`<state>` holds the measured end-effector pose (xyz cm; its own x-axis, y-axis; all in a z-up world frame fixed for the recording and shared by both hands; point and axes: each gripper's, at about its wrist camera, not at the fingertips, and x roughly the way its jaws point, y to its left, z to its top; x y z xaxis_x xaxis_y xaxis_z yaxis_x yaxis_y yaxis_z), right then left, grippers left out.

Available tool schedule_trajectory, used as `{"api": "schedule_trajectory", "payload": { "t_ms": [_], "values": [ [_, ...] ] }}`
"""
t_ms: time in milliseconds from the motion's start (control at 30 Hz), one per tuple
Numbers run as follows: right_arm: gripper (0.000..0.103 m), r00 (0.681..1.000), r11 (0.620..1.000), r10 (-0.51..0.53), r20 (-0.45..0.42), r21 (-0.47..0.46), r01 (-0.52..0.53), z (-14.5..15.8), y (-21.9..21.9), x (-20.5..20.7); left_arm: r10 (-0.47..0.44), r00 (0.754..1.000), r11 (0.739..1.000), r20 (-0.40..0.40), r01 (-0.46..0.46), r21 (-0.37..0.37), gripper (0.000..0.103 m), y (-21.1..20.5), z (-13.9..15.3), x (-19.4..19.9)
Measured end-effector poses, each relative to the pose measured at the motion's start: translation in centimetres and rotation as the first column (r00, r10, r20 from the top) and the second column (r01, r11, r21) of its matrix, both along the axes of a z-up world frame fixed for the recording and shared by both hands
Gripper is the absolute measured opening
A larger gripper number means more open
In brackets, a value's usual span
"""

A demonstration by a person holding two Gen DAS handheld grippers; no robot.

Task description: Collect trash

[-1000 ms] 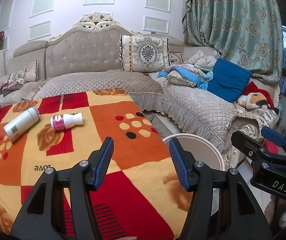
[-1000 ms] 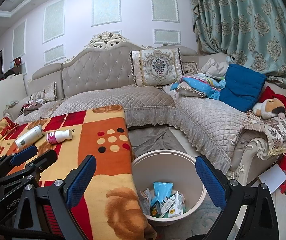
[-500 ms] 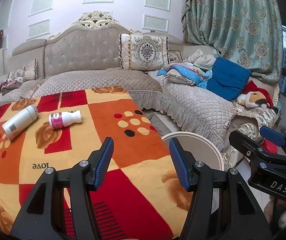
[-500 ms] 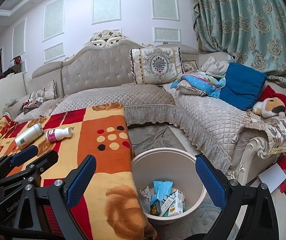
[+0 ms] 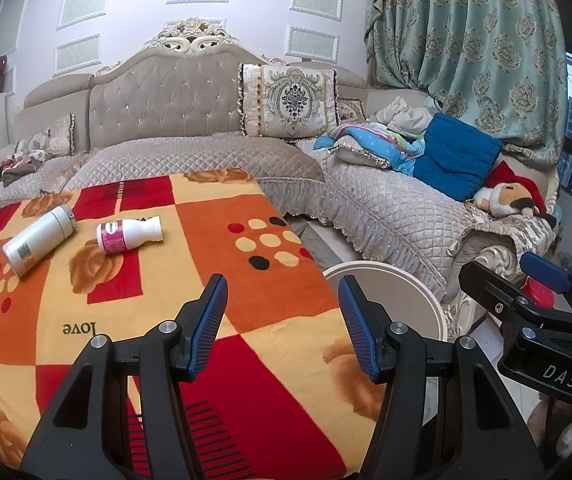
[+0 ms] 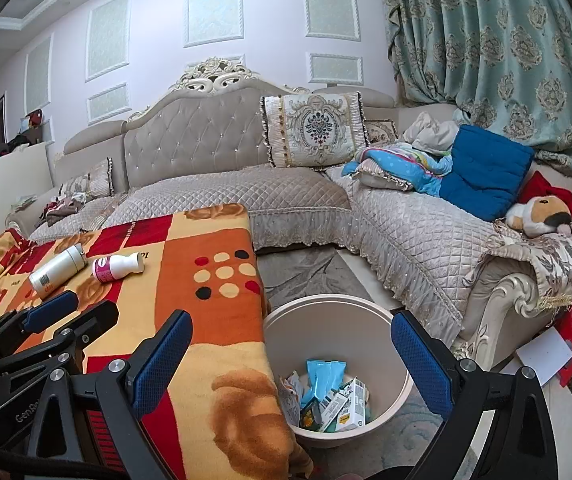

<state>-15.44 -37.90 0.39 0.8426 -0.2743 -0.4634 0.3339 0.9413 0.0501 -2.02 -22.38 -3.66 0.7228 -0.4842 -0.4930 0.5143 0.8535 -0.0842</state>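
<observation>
1. The left gripper (image 5: 281, 320) hangs over the patterned blanket (image 5: 213, 248), jaws apart and holding nothing.
2. The right gripper (image 6: 290, 356) hovers above the beige bin (image 6: 400, 396), jaws spread wide and empty.
3. Two bottles lie on their sides on the blanket, well beyond the left gripper: a white bottle (image 5: 37, 239) and, just beside it, a pink-labelled bottle (image 5: 127, 234).
4. The bin stands on the floor against the blanket's edge (wrappers and small cartons (image 6: 328, 396) lie inside).
</observation>
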Motion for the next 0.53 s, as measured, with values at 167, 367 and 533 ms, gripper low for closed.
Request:
{"api": "schedule_trajectory", "payload": {
  "t_ms": [167, 367, 533],
  "values": [
    [0.099, 1.0, 1.0, 0.001, -0.005, 0.002, -0.001, 0.0, 0.0, 0.1, -0.004, 1.0, 1.0, -0.006, 0.004, 0.001, 0.056, -0.3, -0.4, -0.4],
    [0.099, 1.0, 1.0, 0.006, -0.019, 0.0, -0.006, -0.3, 0.0, 0.3, -0.023, 0.999, 1.0, -0.028, 0.023, -0.013, 0.056, -0.2, -0.8, 0.1],
    [0.099, 0.999, 1.0, 0.013, -0.044, 0.003, -0.013, -0.9, 0.1, 1.1, -0.021, 0.999, 1.0, -0.042, 0.02, -0.012, 0.056, 0.2, -1.5, 0.4]
  ]
}}
